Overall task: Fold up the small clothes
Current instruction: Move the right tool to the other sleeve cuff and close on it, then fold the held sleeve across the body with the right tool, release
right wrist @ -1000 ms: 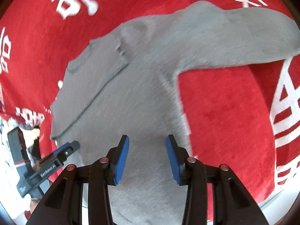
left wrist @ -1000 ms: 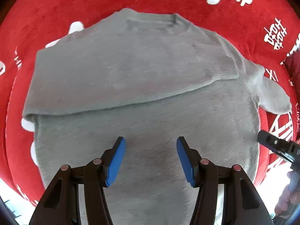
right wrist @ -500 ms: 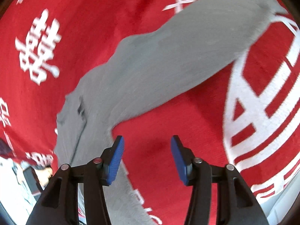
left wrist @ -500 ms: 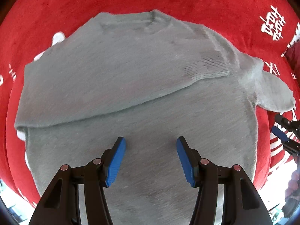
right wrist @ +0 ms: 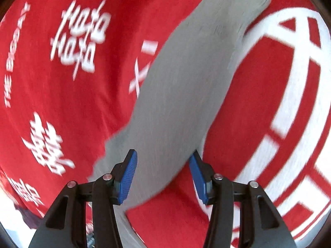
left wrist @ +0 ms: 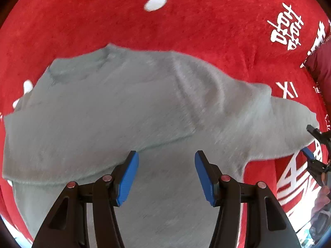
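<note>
A small grey knit sweater [left wrist: 115, 111] lies flat on a red blanket [left wrist: 186, 20]. Its left sleeve is folded across the chest. Its right sleeve [right wrist: 186, 86] stretches out straight, cuff at the far end [right wrist: 246, 2]. My left gripper [left wrist: 164, 173] is open and empty above the sweater's lower body. My right gripper [right wrist: 162, 171] is open and empty, straddling the base of the outstretched sleeve. The right gripper also shows at the edge of the left wrist view [left wrist: 314, 146], beside that sleeve.
The red blanket carries white characters [right wrist: 78, 33] and a white circular emblem [right wrist: 306, 95]. A dark red cushion [left wrist: 320, 66] sits at the right edge. Pale floor [left wrist: 306, 223] shows past the blanket's near edge.
My right gripper swung right from the sweater's body to over the outstretched sleeve. My left gripper pulled back a little, so the sweater sits lower in view. Both stayed open.
</note>
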Demonstrator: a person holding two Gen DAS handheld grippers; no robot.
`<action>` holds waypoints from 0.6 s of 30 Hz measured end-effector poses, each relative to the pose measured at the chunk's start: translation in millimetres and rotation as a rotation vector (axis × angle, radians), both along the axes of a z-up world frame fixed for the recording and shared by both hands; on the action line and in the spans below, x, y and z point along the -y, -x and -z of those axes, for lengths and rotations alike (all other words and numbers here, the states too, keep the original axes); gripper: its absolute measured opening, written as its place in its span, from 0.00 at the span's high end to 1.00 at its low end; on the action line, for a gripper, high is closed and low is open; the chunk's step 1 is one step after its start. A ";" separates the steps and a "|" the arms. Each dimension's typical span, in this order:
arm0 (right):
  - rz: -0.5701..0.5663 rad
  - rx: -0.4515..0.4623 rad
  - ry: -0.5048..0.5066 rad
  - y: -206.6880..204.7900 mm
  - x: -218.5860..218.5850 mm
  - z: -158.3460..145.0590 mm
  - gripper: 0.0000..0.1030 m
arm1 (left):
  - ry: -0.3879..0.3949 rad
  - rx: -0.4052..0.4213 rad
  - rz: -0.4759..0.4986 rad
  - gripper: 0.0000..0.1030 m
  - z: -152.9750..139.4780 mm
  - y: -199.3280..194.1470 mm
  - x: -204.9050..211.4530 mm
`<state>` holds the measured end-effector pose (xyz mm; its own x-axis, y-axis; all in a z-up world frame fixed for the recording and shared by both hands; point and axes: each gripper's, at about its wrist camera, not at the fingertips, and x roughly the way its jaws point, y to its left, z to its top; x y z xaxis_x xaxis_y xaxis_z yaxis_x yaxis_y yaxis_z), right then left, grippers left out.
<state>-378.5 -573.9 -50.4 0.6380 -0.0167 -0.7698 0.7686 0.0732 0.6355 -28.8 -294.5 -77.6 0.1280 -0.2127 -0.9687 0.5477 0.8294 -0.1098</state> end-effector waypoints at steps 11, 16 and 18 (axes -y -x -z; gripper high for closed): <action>0.100 0.072 -0.097 2.8 31.4 13.6 0.93 | -0.020 0.092 0.080 0.33 17.0 5.3 52.9; 0.059 0.187 -0.081 -8.0 26.9 1.4 0.94 | -0.048 0.123 0.172 0.26 28.0 14.6 76.8; -0.006 0.224 -0.058 -24.9 21.8 -12.1 0.94 | -0.040 0.107 0.173 0.26 28.7 12.4 78.6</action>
<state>-353.7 -595.8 -38.2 0.7931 0.0279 -0.6085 0.6076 0.0355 0.7935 -41.1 -373.1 -106.3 0.1956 -0.2018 -0.9597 0.6894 0.7242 -0.0118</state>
